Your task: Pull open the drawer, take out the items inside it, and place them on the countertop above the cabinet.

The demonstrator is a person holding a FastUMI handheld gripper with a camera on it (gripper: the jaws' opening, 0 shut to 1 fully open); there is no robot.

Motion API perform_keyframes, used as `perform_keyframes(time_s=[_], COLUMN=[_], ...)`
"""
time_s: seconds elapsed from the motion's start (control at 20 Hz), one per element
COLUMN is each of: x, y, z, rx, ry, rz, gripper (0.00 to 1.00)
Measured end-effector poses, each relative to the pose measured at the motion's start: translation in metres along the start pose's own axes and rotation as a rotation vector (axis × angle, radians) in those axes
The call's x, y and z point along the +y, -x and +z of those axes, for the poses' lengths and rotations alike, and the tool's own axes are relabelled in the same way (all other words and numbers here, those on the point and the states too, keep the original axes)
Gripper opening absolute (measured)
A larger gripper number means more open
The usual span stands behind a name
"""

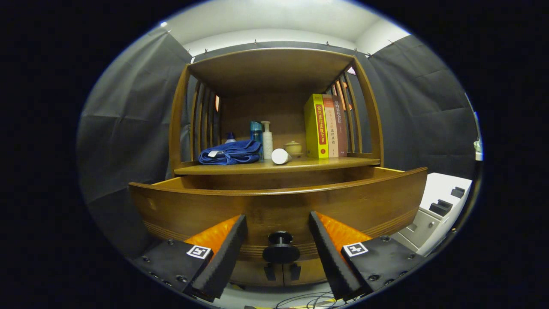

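Straddling the drawer's single round knob (281, 251), the gripper (278, 223) has its jaws spread, touching nothing. The drawer (274, 210) stands pulled out. On the countertop (334, 162): one blue towel (230, 153), three upright books (326, 125), three bottles (267, 139).

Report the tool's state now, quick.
Tool: open, fingers either side of the drawer knob, not gripping it.

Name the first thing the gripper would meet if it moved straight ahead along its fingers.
Probably the drawer knob, centred between the open gripper fingers, with the drawer front right behind it; exact depth is unclear.
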State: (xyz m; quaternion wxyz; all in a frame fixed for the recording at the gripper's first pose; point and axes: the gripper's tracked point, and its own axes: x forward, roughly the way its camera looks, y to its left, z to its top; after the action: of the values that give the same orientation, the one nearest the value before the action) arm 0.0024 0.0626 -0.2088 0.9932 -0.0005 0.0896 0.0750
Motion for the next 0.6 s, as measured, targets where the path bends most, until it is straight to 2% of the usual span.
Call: perform_keyframes(time_s=[0.6], x=[-0.003], y=[-0.094], z=[0.006], rx=[0.047], ry=[0.006], rz=[-0.004], gripper=[0.97])
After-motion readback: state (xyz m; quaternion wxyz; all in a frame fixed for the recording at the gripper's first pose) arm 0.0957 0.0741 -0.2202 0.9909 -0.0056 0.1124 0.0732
